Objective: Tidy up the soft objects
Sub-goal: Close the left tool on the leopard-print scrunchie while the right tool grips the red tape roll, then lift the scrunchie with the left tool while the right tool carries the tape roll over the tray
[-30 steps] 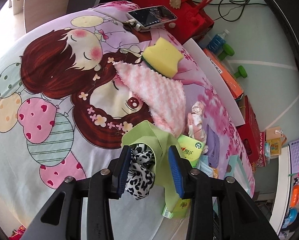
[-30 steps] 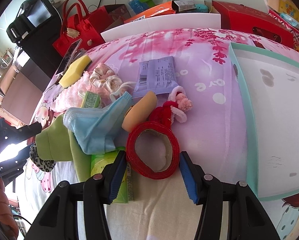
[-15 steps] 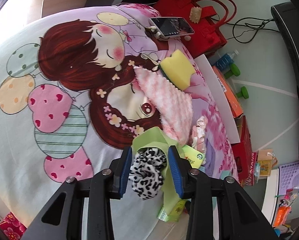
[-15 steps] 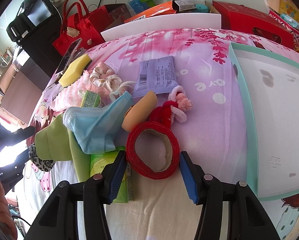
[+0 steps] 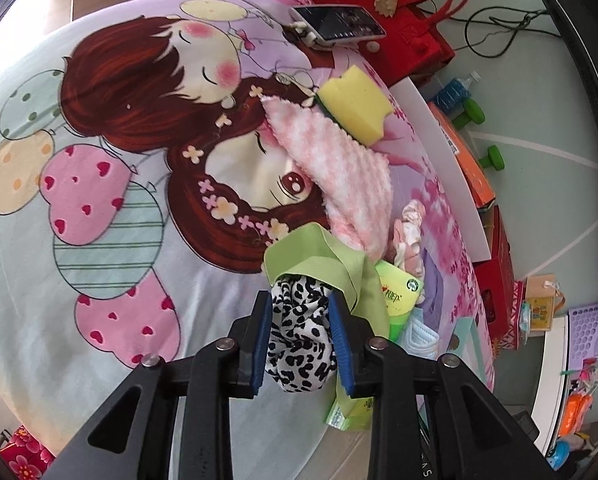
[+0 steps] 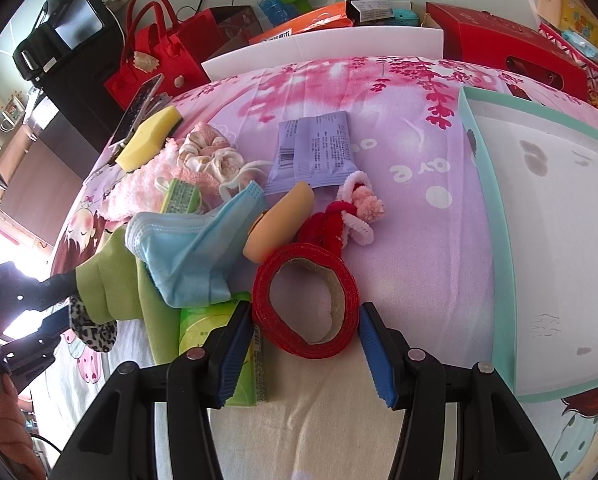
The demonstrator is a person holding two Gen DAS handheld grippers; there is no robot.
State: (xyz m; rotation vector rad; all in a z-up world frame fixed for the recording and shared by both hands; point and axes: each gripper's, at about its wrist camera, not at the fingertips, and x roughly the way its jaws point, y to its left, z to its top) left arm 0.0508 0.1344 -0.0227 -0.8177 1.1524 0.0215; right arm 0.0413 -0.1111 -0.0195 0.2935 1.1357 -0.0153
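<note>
A leopard-print scrunchie (image 5: 299, 344) sits between the blue pads of my left gripper (image 5: 299, 298), half under a light green cloth (image 5: 315, 252). The jaws are closing and both pads press on the scrunchie. From the right wrist view, the left gripper (image 6: 65, 304) holds the scrunchie (image 6: 93, 326) at the far left. My right gripper (image 6: 305, 312) is open, and its pads closely flank a red ribbon roll (image 6: 295, 254) that lies flat on the bed. Beside the roll are a blue face mask (image 6: 187, 248), a tan squishy toy (image 6: 279, 220) and a red-and-white pipe-cleaner toy (image 6: 351, 208).
On the cartoon bedsheet lie a yellow sponge (image 5: 355, 104), a pink fluffy cloth (image 5: 339, 168), a pink scrunchie (image 6: 207, 156), a purple packet (image 6: 315, 152) and a green tissue pack (image 6: 203, 324). A teal-edged white tray (image 6: 479, 152) lies to the right. A phone (image 5: 339, 26) and a red bag (image 5: 411, 32) are at the far edge.
The left jaws have narrowed onto the leopard-print scrunchie, which now fills the gap between the pads. The right gripper and the red roll have not moved.
</note>
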